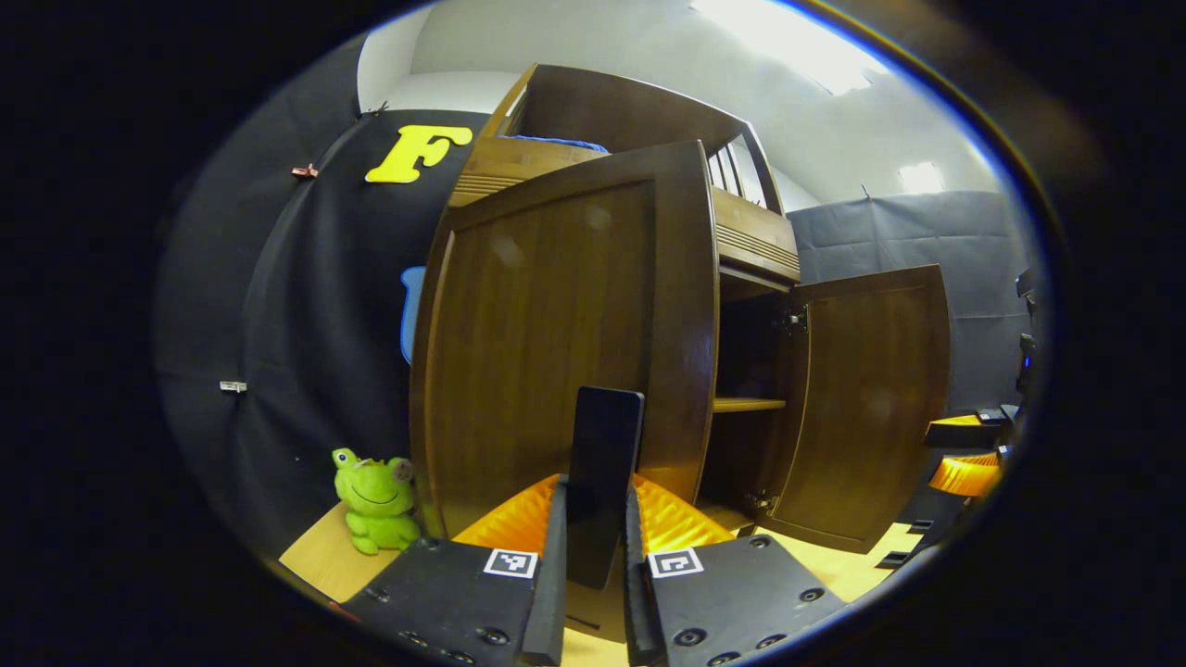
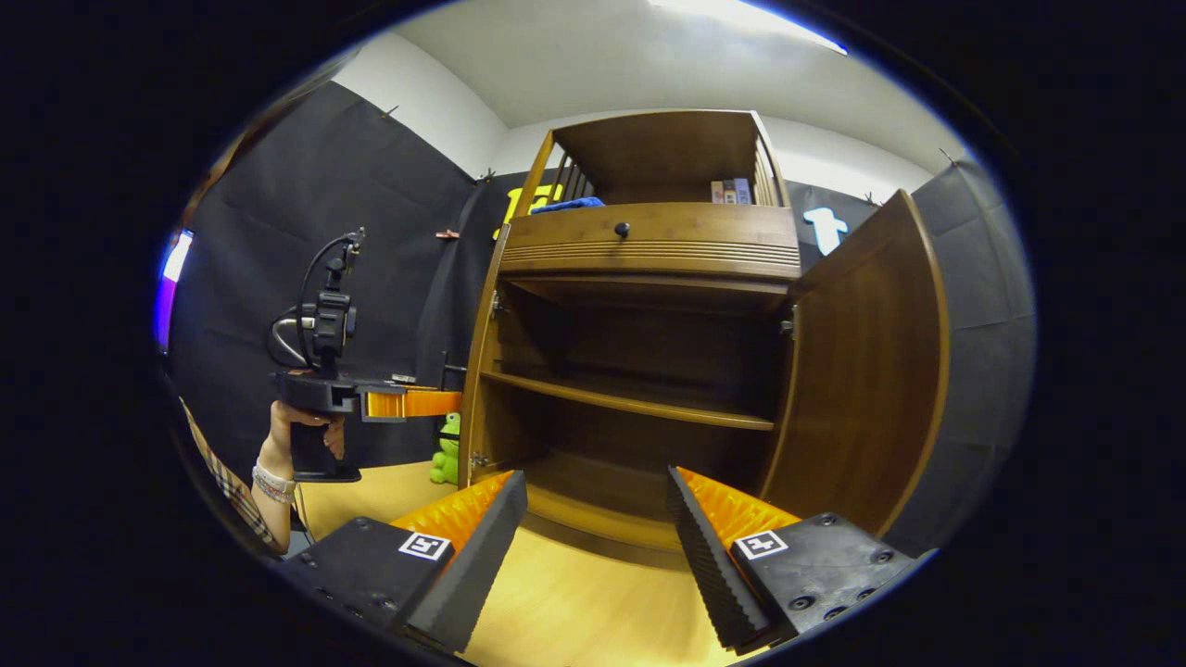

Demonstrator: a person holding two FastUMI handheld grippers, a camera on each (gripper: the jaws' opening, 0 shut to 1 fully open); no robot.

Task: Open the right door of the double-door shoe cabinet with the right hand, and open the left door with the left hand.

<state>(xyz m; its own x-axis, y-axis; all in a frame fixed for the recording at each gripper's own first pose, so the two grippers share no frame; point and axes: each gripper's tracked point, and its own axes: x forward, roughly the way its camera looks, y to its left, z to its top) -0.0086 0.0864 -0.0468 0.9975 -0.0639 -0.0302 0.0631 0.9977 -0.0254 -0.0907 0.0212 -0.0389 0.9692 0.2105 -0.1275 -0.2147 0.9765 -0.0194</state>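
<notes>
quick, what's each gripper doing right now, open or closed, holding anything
Left gripper: shut on the left door's handle.
Right gripper: open, holding nothing.

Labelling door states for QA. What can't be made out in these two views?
- Left door's handle: left gripper view, hidden between the closed left gripper's fingers.
- Cabinet interior: left gripper view, mostly hidden behind the left door.
- Items on the top shelf: right gripper view, too small to identify.
- Left door: right gripper view, edge-on, nearly invisible.
- Right gripper: open, holding nothing; right door already open.
</notes>
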